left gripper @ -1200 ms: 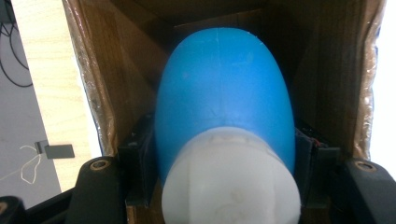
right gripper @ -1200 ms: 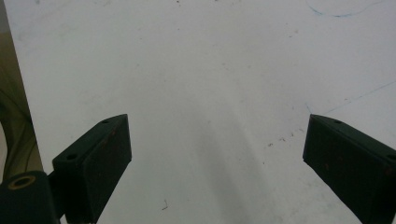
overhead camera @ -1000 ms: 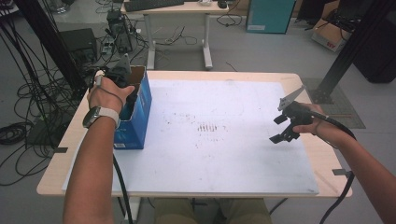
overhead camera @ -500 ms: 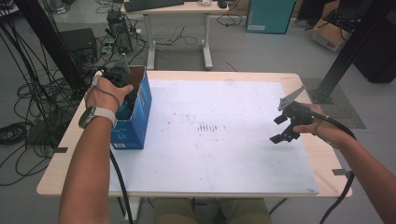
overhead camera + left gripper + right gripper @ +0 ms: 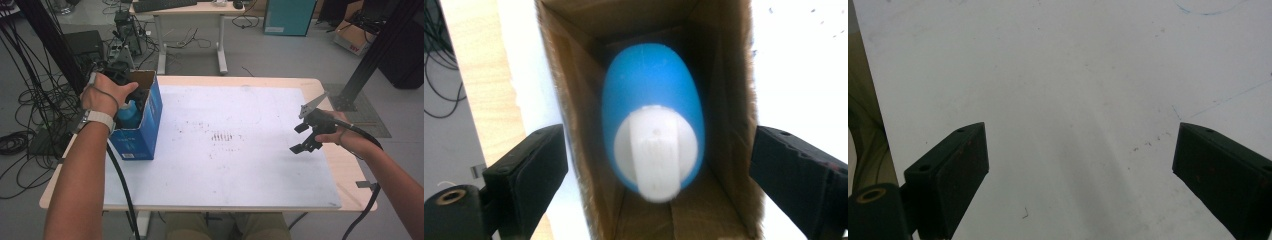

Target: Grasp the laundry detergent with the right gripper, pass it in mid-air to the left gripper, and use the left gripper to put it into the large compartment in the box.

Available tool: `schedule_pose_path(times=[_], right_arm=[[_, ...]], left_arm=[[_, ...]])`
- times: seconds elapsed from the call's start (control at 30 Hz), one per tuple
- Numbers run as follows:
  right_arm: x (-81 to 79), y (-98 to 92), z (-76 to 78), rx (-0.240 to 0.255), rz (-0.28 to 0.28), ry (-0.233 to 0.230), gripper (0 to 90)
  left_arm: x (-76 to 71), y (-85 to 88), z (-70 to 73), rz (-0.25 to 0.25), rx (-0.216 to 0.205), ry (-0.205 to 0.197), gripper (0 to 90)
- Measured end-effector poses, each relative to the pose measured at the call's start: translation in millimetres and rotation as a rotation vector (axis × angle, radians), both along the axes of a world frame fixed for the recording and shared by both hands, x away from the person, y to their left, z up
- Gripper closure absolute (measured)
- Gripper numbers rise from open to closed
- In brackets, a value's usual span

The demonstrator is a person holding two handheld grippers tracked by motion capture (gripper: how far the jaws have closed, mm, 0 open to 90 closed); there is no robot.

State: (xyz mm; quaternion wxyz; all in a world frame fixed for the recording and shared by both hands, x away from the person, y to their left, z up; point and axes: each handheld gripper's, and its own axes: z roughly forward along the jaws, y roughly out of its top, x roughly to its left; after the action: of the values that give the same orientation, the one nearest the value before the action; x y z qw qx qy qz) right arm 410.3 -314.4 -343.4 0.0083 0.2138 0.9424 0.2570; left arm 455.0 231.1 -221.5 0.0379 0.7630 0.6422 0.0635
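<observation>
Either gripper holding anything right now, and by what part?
Nothing is held. The left gripper has just been opening; its jaws stand wide above the blue bottle in the box. The right gripper is open, empty.

The high view looked forward and down on the table (image 5: 260, 200) from above the person's side. The left gripper view peered straight down, close, into the box (image 5: 569, 100), which the high view shared. The right gripper view faced the white sheet (image 5: 1073, 100) from nearby.
</observation>
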Motion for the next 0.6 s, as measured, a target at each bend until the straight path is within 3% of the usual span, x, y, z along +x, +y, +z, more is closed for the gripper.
schedule_pose_path(times=[0.23,0.43,0.6], right_arm=[[0.1,-4.0,5.0,-0.009,-0.007,-0.002,7.7],[0.7,-6.9,7.1,-0.011,-0.014,-0.004,7.7],[1.9,-9.3,7.8,-0.009,-0.019,-0.007,7.7]], left_arm=[[-4.7,0.2,39.6,-0.040,-0.001,-0.059,6.8],[-7.7,-11.2,67.2,-0.132,0.000,-0.107,6.7],[-7.8,-28.8,82.5,-0.211,-0.002,-0.118,7.7]])
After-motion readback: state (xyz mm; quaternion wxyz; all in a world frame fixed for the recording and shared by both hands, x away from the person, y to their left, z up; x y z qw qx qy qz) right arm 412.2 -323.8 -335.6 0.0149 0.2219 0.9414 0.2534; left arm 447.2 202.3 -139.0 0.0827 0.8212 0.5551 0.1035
